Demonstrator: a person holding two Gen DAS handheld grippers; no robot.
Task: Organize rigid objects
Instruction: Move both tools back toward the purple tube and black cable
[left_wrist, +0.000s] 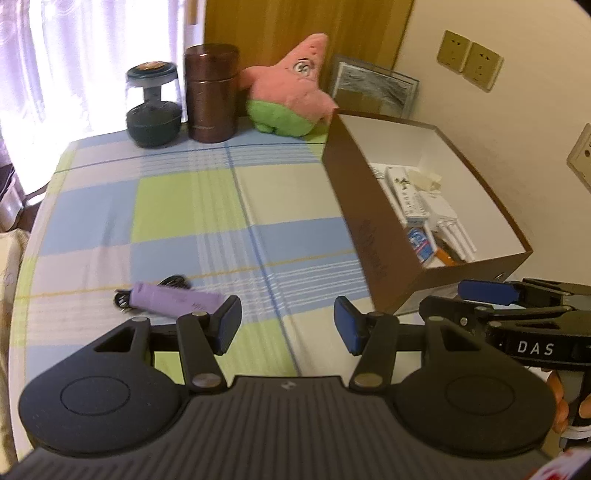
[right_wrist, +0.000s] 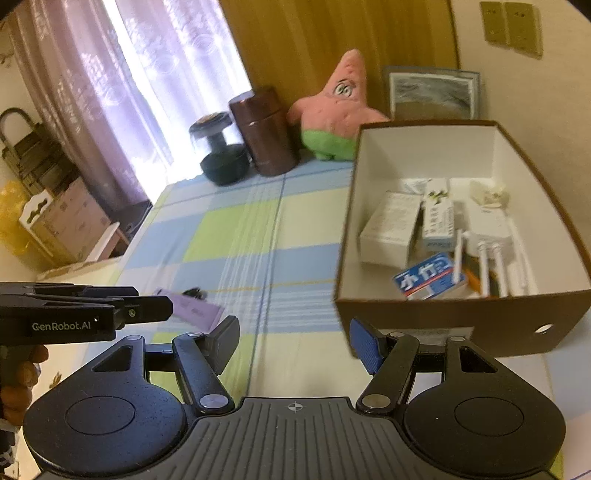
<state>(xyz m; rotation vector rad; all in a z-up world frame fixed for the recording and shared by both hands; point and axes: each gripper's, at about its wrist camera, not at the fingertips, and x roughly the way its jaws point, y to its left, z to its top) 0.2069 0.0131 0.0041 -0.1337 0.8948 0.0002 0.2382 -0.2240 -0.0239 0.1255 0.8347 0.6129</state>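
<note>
While both grippers hover over the checked tablecloth (left_wrist: 184, 206), the left gripper (left_wrist: 287, 325) stands with jaws parted and nothing between them, and the right gripper (right_wrist: 291, 341) is likewise parted and empty. Left of the brown box (right_wrist: 461, 325), well apart from it, a purple case (left_wrist: 173, 301) lies flat on the cloth, a black cord (left_wrist: 173, 282) just behind it. Inside the box lie white cartons (right_wrist: 391, 229) and a blue-and-white packet (right_wrist: 428, 275). Beyond the box's far left corner stands a pink plush star (left_wrist: 291, 92).
</note>
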